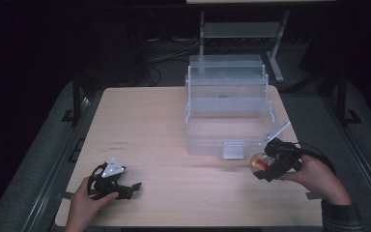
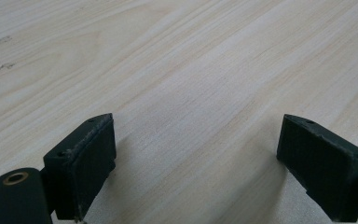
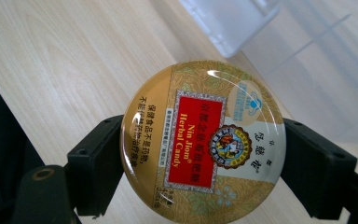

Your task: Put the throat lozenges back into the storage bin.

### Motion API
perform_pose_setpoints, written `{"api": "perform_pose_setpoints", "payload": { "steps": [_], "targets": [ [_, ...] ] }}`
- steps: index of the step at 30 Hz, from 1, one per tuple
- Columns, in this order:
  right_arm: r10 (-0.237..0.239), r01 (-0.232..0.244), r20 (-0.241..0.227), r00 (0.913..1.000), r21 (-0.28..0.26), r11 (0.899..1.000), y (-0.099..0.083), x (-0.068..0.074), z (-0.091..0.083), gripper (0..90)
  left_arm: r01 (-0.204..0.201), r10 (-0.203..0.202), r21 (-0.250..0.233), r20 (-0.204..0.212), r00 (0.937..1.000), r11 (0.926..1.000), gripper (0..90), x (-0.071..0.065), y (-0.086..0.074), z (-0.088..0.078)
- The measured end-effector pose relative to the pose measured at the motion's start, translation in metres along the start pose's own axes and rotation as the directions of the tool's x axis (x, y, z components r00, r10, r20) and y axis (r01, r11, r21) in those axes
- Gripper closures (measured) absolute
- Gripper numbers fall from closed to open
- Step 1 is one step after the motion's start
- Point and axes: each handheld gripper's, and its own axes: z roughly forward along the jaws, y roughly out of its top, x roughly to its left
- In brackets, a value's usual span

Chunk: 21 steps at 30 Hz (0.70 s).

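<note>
A round gold candy tin with a red label is pinched between the two black jaws of my right gripper, which is shut on it. In the high view that gripper holds the tin just above the table, a little in front of the right front corner of a clear plastic box. My left gripper rests low at the table's front left with a grey three-cornered plate on top. Its jaws stand wide apart over bare wood in the left gripper view, nothing between them.
The clear box has tiered trays folded back and a front latch. The light wooden table ends close behind the box; dark floor, cables and a metal stand lie beyond.
</note>
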Motion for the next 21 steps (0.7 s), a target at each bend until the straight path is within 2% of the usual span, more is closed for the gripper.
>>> {"api": "perform_pose_setpoints", "payload": {
  "steps": [9,21],
  "targets": [
    [0.012,-0.011,0.006,0.9999,-0.015,1.000,0.004,-0.008,-0.015,19.8,0.000,0.000,0.000,0.000,1.0000,1.0000,10.7,0.000,0.000,0.000],
    [0.037,-0.036,0.035,0.9987,-0.021,0.999,0.011,-0.026,-0.027,19.8,-0.003,0.003,0.000,-0.001,1.0000,1.0000,10.7,0.000,0.000,0.000]
  ]
}}
